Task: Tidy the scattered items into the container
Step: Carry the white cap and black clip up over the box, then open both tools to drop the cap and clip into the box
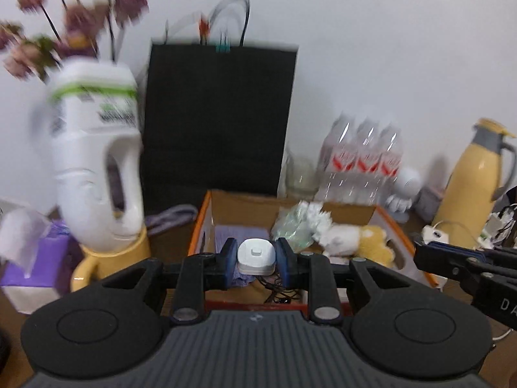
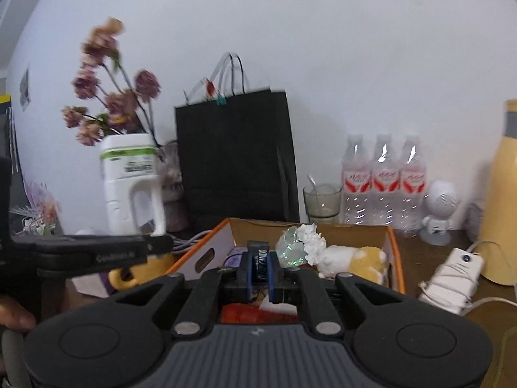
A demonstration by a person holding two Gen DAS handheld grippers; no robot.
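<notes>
The left claw [image 1: 256,255] grips a white charger [image 1: 256,254] above the near rim of the cardboard box [image 1: 202,223]. The right claw [image 2: 260,266] clamps a small dark packet [image 2: 258,260] over the same edge. A plush toy [image 2: 352,258] fills the box's right side; its left is freer.

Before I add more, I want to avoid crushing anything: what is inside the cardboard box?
Inside the cardboard box lie a yellow-and-white plush toy, crumpled clear wrap with white tissue and something purple. The fingers and their held items cover the box's near part.
</notes>
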